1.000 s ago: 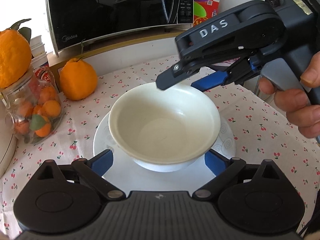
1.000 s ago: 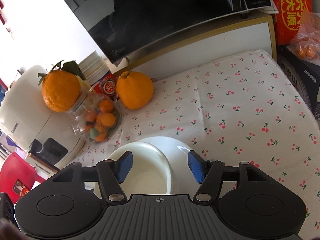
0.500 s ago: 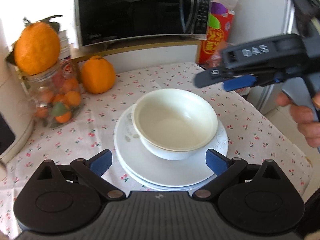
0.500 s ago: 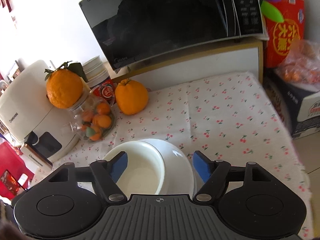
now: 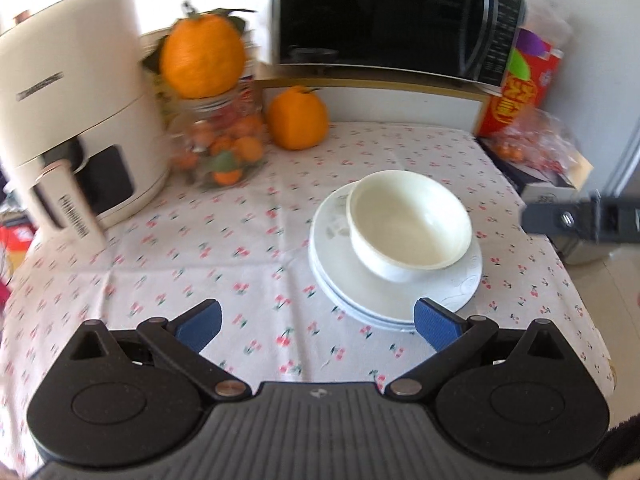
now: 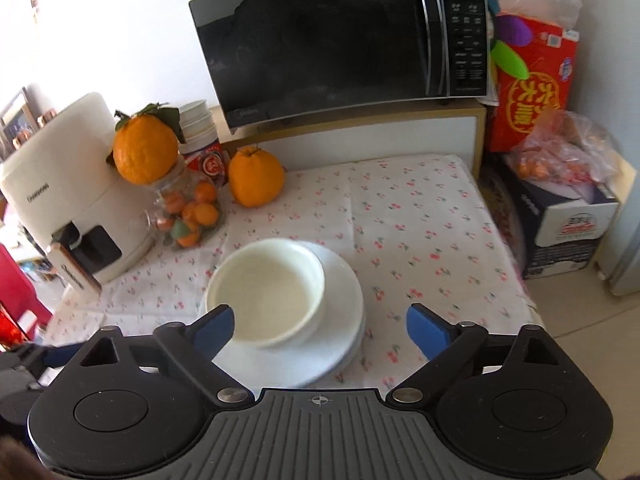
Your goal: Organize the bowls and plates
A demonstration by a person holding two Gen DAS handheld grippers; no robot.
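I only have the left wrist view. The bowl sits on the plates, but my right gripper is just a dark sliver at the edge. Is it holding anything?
Observer: No. The right gripper is open, its jaws have just been opening, and nothing is between its fingers; the bowl rests free on the plate stack.
Operator: Anything behind the jar that I cannot make out?
Observer: Yes, a stack of white paper cups stands behind the jar of small oranges.
Operator: What is right of the table, past the bag?
Observer: A dark carton stands on the floor, with the bag of oranges on top of it.
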